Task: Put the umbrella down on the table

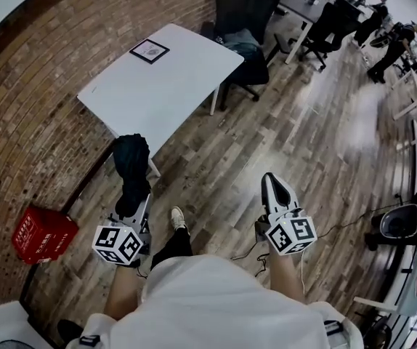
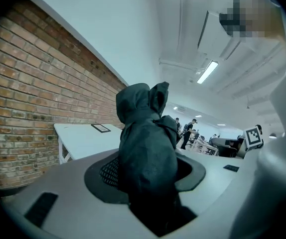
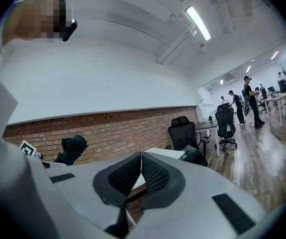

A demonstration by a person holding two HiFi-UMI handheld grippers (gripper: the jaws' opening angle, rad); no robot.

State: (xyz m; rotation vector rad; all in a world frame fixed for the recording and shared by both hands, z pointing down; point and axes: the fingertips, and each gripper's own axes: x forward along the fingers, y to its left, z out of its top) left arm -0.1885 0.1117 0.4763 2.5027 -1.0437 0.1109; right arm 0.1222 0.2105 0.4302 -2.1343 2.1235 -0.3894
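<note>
A folded dark umbrella (image 1: pixel 132 167) sticks out ahead of my left gripper (image 1: pixel 137 201), which is shut on it, above the wooden floor just short of the white table (image 1: pixel 187 86). In the left gripper view the umbrella (image 2: pixel 145 148) fills the space between the jaws of the left gripper (image 2: pixel 148 183), and the table (image 2: pixel 80 138) lies ahead to the left. My right gripper (image 1: pixel 276 184) hangs over the floor to the right, shut and holding nothing. In the right gripper view the pads of the right gripper (image 3: pixel 141 171) meet, and the umbrella (image 3: pixel 71 148) shows far left.
A small framed card (image 1: pixel 149 51) lies on the table's far part. A black office chair (image 1: pixel 248 20) stands behind the table, against a brick wall (image 1: pixel 34 115). A red crate (image 1: pixel 43 233) sits on the floor at left. People and desks (image 1: pixel 383 27) are far right.
</note>
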